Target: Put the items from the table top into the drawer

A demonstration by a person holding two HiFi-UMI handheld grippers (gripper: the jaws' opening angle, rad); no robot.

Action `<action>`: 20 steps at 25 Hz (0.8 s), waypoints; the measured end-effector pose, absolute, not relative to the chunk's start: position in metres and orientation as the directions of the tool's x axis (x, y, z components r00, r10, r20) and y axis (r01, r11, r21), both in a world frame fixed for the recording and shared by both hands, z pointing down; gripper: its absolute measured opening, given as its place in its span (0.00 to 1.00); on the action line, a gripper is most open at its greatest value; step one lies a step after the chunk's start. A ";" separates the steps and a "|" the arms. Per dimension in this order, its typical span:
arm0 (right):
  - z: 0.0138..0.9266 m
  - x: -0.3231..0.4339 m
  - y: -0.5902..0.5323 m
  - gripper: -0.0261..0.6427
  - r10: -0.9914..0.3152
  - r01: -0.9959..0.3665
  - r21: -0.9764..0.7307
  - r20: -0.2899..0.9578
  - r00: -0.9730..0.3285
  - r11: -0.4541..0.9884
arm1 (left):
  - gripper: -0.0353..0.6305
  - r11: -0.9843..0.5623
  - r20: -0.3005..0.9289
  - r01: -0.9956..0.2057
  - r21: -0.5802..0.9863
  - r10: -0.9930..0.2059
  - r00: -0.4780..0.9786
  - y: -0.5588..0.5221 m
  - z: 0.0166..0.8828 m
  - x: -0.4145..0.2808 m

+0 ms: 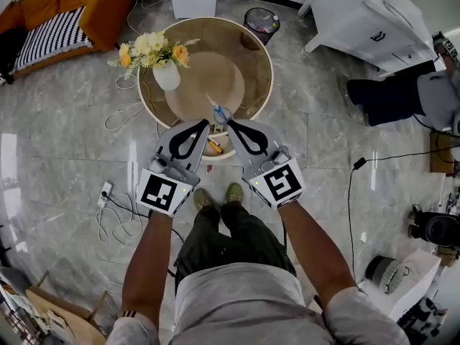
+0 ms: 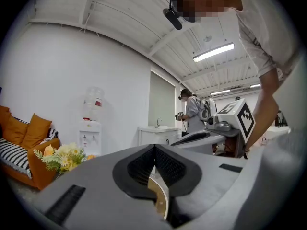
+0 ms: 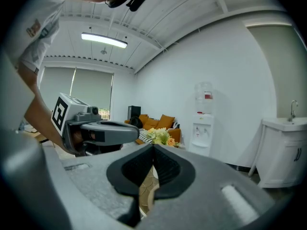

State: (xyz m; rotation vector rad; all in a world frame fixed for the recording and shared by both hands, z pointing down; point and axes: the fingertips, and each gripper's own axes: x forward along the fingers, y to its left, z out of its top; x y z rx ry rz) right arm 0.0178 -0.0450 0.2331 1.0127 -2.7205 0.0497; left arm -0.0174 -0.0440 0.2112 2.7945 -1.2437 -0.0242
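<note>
A grey tiled floor (image 1: 65,149) is shown beneath the work area. An orange sofa (image 1: 108,6) is placed at the upper left of the head view, and a white cabinet (image 1: 366,20) at the upper right. A round glass-topped desk (image 1: 251,56) is centred ahead of the person. Two grippers are held side by side over the desk's near edge, one in each hand. The left claw (image 1: 206,123) is closed, pads together, with nothing clamped between them. The right claw (image 1: 229,123) is likewise closed and empty. The two tips are held near each other but apart. A black waste bin (image 1: 261,22) is set on the floor beyond the desk. A white vase (image 1: 166,76) of yellow flowers (image 1: 152,47) is stood on the desk's left part. A slender blue-and-white item (image 1: 220,111) is laid on the desk top, just beyond the claw tips. A small orange item (image 1: 214,146) is seen between the grippers at the near edge; whether it lies in the drawer cannot be told.
</note>
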 end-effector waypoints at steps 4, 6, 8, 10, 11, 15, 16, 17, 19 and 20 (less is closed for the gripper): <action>0.265 0.022 -0.056 0.04 -0.647 -0.658 0.057 0.267 -0.715 0.751 | 0.05 -0.664 0.055 -0.742 0.092 -0.740 0.670 -0.052 0.242 -0.017; 0.281 0.025 -0.059 0.04 -0.648 -0.663 0.051 0.281 -0.708 0.747 | 0.05 -0.661 0.057 -0.744 0.095 -0.743 0.667 -0.057 0.253 -0.017; 0.296 0.027 -0.063 0.04 -0.648 -0.665 0.053 0.298 -0.701 0.745 | 0.05 -0.661 0.066 -0.744 0.096 -0.742 0.668 -0.061 0.264 -0.017; 0.307 0.026 -0.069 0.04 -0.647 -0.665 0.056 0.305 -0.699 0.745 | 0.05 -0.664 0.092 -0.741 0.098 -0.735 0.672 -0.064 0.279 -0.016; 0.313 0.025 -0.072 0.04 -0.646 -0.665 0.056 0.311 -0.698 0.745 | 0.05 -0.666 0.101 -0.739 0.100 -0.732 0.674 -0.066 0.287 -0.016; 0.350 0.025 -0.080 0.04 -0.637 -0.668 0.047 0.358 -0.683 0.742 | 0.05 -0.660 0.107 -0.742 0.119 -0.734 0.671 -0.078 0.315 -0.014; 0.360 0.026 -0.081 0.04 -0.634 -0.670 0.044 0.372 -0.678 0.741 | 0.05 -0.657 0.121 -0.743 0.126 -0.734 0.669 -0.080 0.325 -0.014; 0.369 0.027 -0.082 0.04 -0.632 -0.672 0.041 0.386 -0.672 0.739 | 0.05 -0.656 0.133 -0.744 0.129 -0.732 0.669 -0.081 0.335 -0.014; 0.388 0.029 -0.085 0.04 -0.628 -0.676 0.038 0.412 -0.660 0.735 | 0.05 -0.660 0.148 -0.741 0.128 -0.726 0.672 -0.083 0.350 -0.012; 0.396 0.030 -0.087 0.04 -0.626 -0.678 0.037 0.426 -0.653 0.734 | 0.05 -0.662 0.153 -0.739 0.128 -0.723 0.674 -0.084 0.356 -0.012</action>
